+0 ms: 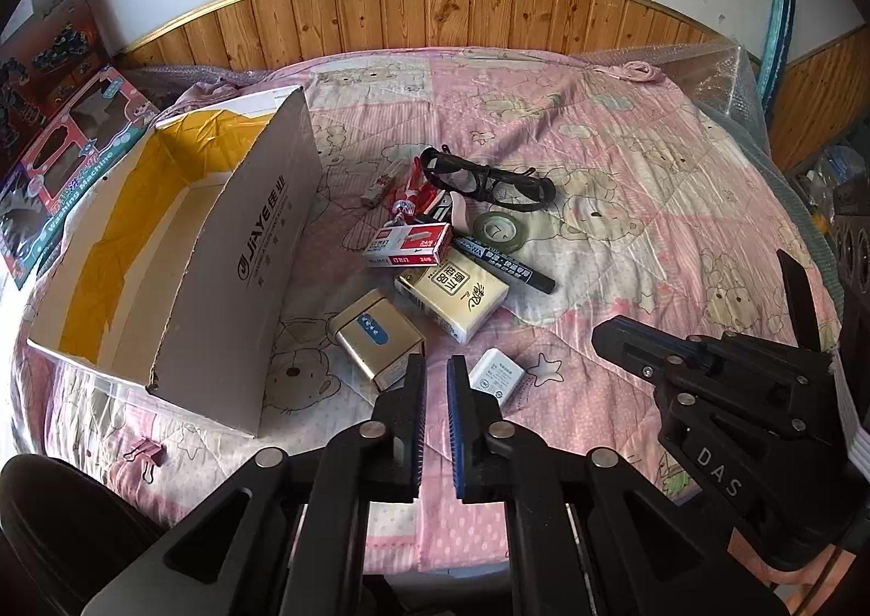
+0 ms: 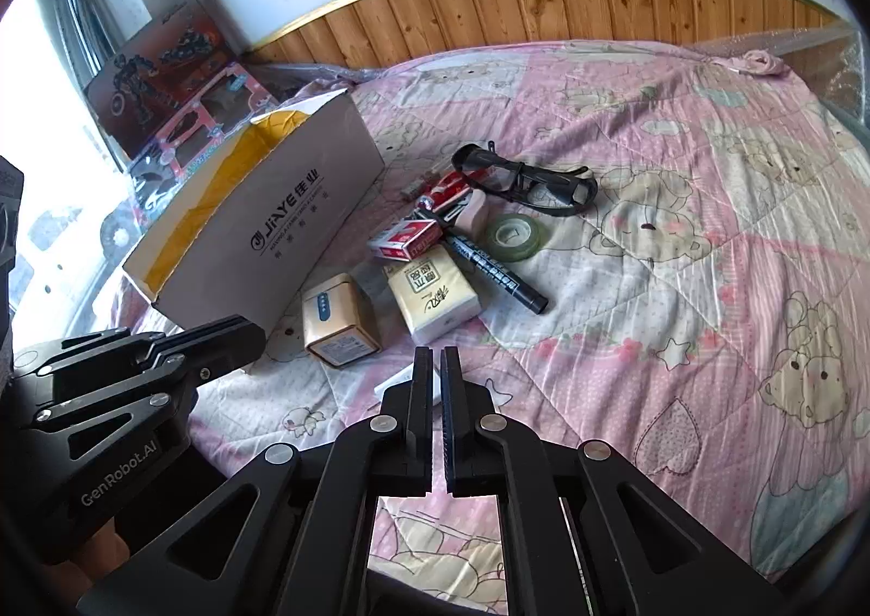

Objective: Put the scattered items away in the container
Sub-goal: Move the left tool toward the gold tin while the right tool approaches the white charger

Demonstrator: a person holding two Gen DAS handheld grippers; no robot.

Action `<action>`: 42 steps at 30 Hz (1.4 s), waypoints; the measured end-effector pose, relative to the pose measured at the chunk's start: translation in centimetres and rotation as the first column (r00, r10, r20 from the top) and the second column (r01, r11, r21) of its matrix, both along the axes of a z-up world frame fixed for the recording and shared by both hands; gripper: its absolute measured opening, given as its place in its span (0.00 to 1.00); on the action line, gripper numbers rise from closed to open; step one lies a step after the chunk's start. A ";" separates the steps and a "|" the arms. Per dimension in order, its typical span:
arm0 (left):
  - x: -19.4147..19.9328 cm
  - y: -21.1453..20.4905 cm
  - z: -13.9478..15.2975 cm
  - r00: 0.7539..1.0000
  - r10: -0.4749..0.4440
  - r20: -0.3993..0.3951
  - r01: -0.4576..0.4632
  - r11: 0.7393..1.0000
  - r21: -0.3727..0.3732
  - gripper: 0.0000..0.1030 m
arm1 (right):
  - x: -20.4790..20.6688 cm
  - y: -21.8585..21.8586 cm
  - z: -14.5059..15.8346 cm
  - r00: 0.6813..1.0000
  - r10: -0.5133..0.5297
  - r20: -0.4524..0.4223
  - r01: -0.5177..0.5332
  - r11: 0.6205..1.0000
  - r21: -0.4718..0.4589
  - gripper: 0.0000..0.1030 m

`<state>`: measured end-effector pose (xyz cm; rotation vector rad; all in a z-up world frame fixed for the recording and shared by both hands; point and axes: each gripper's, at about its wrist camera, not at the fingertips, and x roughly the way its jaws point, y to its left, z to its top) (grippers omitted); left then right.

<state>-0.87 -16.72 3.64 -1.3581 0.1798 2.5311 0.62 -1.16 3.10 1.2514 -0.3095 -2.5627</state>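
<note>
An open cardboard box (image 1: 234, 257) (image 2: 261, 230) with a yellow-taped inside lies on the pink quilt at left. Right of it is a scatter: black glasses (image 1: 484, 175) (image 2: 522, 175), tape roll (image 1: 497, 230) (image 2: 514, 235), staples box (image 1: 408, 246) (image 2: 405, 238), black marker (image 1: 505, 265) (image 2: 500, 273), tissue pack (image 1: 451, 295) (image 2: 429, 295), gold tin (image 1: 375, 338) (image 2: 337, 322). A white charger (image 1: 496, 377) (image 2: 402, 379) lies nearest, partly hidden behind my right gripper (image 2: 436, 352) (image 1: 598, 333). My left gripper (image 1: 436, 360) (image 2: 255, 333) hovers by the tin. Both are shut on nothing.
A pink binder clip (image 1: 144, 455) lies alone in front of the box's near corner. Toy boxes (image 1: 65, 154) (image 2: 163, 72) stand behind the cardboard box at the left edge. Wood panelling (image 1: 435, 12) backs the bed, with bubble wrap (image 1: 723, 72) at the far right corner.
</note>
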 end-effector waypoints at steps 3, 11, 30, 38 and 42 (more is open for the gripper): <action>0.0 0.0 -0.3 1.000 -0.002 0.002 0.002 1.000 0.003 0.00 | -0.1 -0.2 0.0 1.000 0.008 -0.003 -0.008 1.000 -0.007 0.03; -0.5 -0.6 -1.3 0.998 0.023 0.050 -0.025 0.999 0.034 0.03 | -0.1 -0.3 0.0 1.000 0.005 -0.019 -0.006 1.000 -0.029 0.07; -1.8 -3.1 -3.4 0.993 0.048 0.105 -0.055 0.996 0.070 0.57 | -1.5 -1.1 -2.4 0.998 0.005 0.065 -0.001 0.999 -0.052 0.48; -2.5 -3.4 -5.2 0.992 0.013 0.125 -0.020 0.998 0.052 0.61 | -2.5 -1.4 -3.7 0.994 0.000 0.106 0.005 0.999 -0.040 0.49; -3.1 -3.7 -5.7 0.991 0.007 0.135 -0.016 0.998 0.060 0.61 | -3.2 -1.7 -3.9 0.992 0.014 0.122 -0.011 1.000 -0.025 0.49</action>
